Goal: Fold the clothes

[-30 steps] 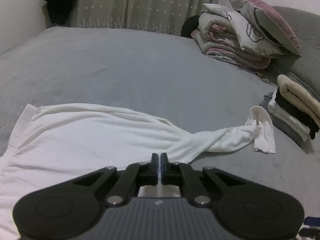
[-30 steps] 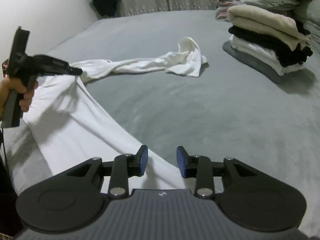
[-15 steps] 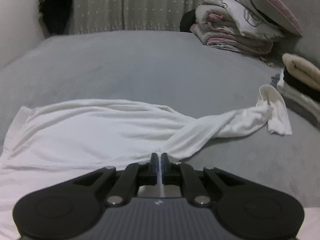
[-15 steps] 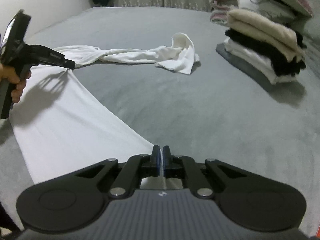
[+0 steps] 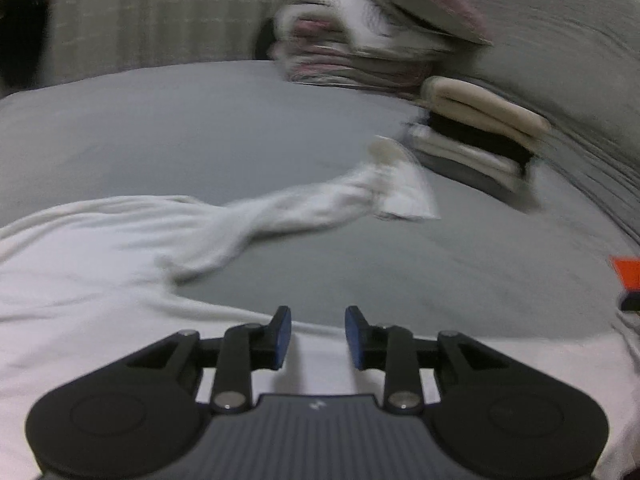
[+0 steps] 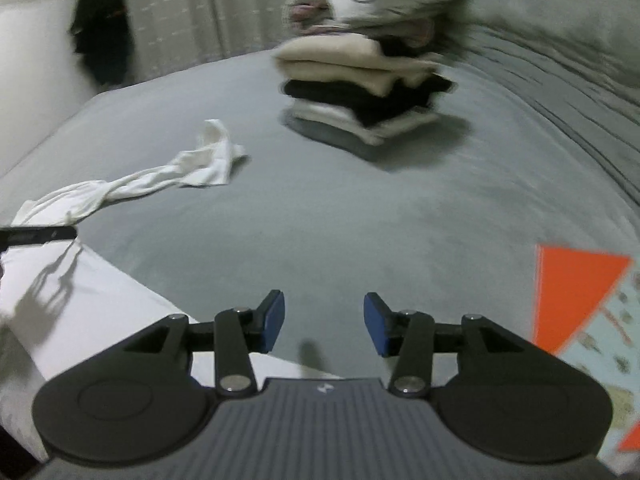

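Observation:
A white long-sleeved garment (image 5: 100, 280) lies on the grey bed (image 5: 200, 128), its body folded with a straight edge along the near side. One twisted sleeve (image 5: 320, 204) trails off toward the right. My left gripper (image 5: 318, 336) hovers over the folded edge with its jaws opening; the cloth lies under them, not pinched. My right gripper (image 6: 324, 322) is just off the garment's (image 6: 100, 300) right corner, jaws opening over bare bed with nothing between them. The sleeve (image 6: 160, 176) and the left gripper's fingertips (image 6: 60, 233) show at the left of the right wrist view.
A stack of folded clothes (image 6: 360, 92) sits on the bed beyond the sleeve, with piled bedding and a pillow (image 5: 360, 52) behind it. An orange and patterned item (image 6: 580, 300) lies at the right edge. A dark garment (image 6: 104, 40) hangs by the curtain.
Both grippers were shut on the garment's edge half a second ago; both have opened and let it go. Both views have swung right, and the folded edge now lies flat.

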A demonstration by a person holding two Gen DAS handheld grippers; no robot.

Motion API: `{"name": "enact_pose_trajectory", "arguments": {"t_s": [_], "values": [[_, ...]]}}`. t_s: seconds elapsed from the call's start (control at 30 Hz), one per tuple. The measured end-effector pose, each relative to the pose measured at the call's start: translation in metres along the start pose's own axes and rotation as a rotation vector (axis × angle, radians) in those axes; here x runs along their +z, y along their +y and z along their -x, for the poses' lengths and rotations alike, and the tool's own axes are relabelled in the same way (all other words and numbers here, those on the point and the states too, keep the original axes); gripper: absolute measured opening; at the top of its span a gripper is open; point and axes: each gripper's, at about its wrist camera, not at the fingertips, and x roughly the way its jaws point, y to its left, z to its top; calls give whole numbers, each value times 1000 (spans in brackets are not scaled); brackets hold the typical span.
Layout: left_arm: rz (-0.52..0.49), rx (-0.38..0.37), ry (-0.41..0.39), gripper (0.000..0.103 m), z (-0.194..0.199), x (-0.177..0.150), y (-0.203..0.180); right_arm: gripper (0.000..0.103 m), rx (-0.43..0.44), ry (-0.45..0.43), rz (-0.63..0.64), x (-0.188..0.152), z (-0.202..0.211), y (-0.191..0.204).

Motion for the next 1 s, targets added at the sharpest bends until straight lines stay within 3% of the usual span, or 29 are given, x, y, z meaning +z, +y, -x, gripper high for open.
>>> {"name": "enact_pose_trajectory", "arguments": {"t_s": [0.23,0.3,0.33,0.47,0.63,0.67,0.8,0.87,0.9,1.0], "values": [[-159,-226,20,30,4,-25,-63,47,33,69,-13,-21,3,-14],[-193,-291,25,30,5,-32,-78,24,29,94,34,-27,-1,-7],[-216,-322,29,30,6,-36,-86,1,15,92,54,-28,-1,-4],[-274,-380,42,38,6,-50,-104,2,-55,34,63,-23,3,-1],[-295,-387,27,43,9,-51,-105,4,-98,79,83,-24,-14,1],[-295,-390,25,44,10,-51,-104,12,-99,74,78,-24,-13,1],[-297,-388,22,48,14,-53,-100,19,-90,67,18,-23,-3,-7],[-302,-385,18,49,17,-54,-99,37,-91,65,3,-25,4,-9],[-305,-383,17,49,18,-55,-98,40,-89,61,-2,-26,8,-9],[-309,-375,11,52,24,-56,-94,42,-73,53,-17,-28,16,-10]]}}
